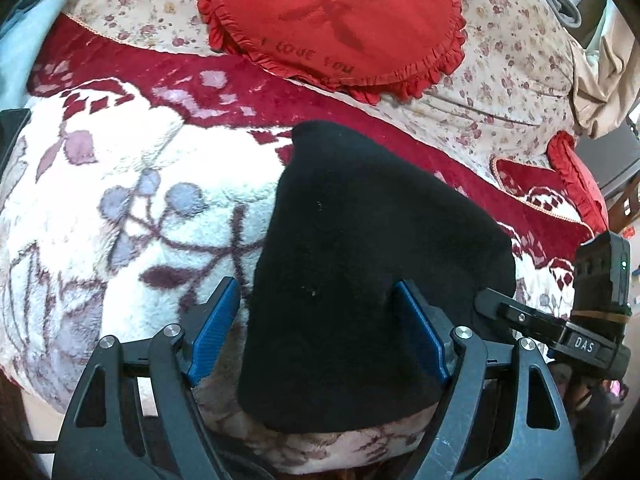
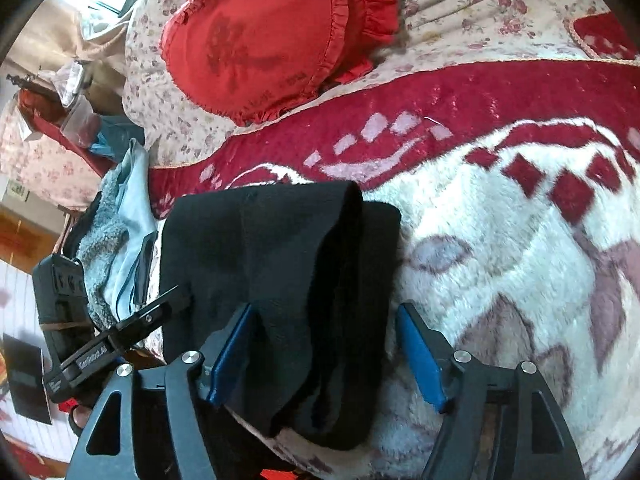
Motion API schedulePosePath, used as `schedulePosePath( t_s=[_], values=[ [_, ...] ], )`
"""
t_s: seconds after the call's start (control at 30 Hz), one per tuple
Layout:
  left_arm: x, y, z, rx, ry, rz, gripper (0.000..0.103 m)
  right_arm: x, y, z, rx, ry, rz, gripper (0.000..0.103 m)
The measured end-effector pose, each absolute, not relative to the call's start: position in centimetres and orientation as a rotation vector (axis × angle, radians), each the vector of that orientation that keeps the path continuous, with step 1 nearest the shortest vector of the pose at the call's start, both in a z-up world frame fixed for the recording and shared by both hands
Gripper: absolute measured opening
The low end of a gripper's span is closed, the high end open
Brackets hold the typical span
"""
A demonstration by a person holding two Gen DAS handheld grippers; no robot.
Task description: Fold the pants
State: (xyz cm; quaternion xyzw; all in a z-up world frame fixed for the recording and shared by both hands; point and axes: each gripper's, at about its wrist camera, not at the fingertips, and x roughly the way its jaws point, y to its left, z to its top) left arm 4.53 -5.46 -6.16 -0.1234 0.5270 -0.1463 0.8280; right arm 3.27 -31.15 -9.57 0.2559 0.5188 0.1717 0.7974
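I'm seeing the black pants lying bunched on the fleece blanket, near a red pillow at the far side. My left gripper and right gripper are both standing spread, the pants running between their blue pads unpinched

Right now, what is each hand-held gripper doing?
Left hand-held gripper: open, straddling the black pants, not clamping.
Right hand-held gripper: open, the pants lying between its jaws.

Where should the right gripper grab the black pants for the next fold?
Probably the near edge of the black pants, approached from the front. The stacked layers there hang over the blanket, between the open right gripper fingers.
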Motion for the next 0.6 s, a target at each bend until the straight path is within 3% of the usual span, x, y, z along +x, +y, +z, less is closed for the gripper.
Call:
schedulePosePath(
  t_s=[0.27, 0.5, 0.6],
  values=[
    [4.9, -6.2, -6.8, -0.283, 1.131, -0.320, 0.081, 4.0, -30.3, -9.7, 0.519, 1.119, 0.368, 0.077],
    [4.3, -6.7, -6.7, -0.263, 1.114, -0.331, 0.080, 3.5, -29.3, -8.8, 0.430, 1.088, 0.365, 0.064],
    [4.0, -6.6, -6.2, -0.261, 1.103, -0.344, 0.065, 3.0, -29.0, -8.1, 0.408, 1.057, 0.362, 0.055]
  ],
)
